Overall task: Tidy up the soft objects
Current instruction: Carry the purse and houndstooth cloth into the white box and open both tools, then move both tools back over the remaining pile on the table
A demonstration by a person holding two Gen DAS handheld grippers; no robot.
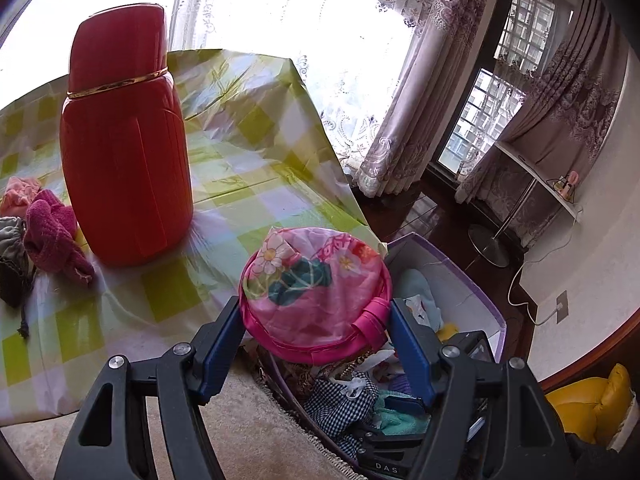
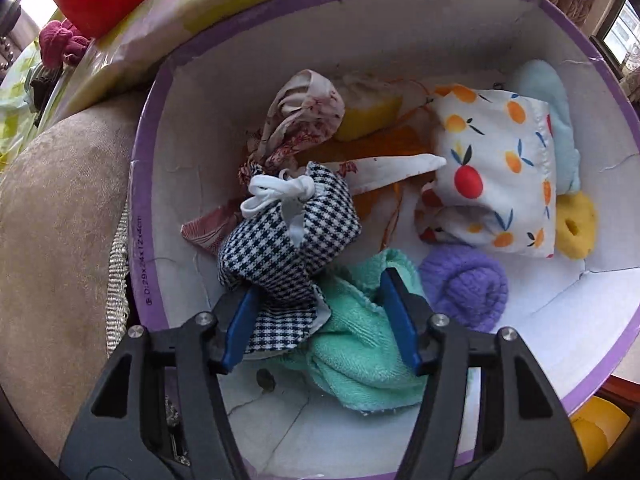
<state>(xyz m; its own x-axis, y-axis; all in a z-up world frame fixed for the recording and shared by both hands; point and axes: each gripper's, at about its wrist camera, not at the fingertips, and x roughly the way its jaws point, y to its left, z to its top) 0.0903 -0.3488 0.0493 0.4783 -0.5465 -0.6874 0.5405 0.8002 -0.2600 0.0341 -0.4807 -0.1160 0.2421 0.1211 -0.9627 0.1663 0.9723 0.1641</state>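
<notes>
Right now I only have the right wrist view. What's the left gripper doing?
Observer: The left gripper is shut on a round pink floral pouch.
Operator: Where's it held?
Observer: In the left wrist picture it overlaps the table corner and the purple box rim.
Operator: Anything on the table besides the magenta knit?
Observer: A peach cloth and a grey drawstring pouch.
</notes>
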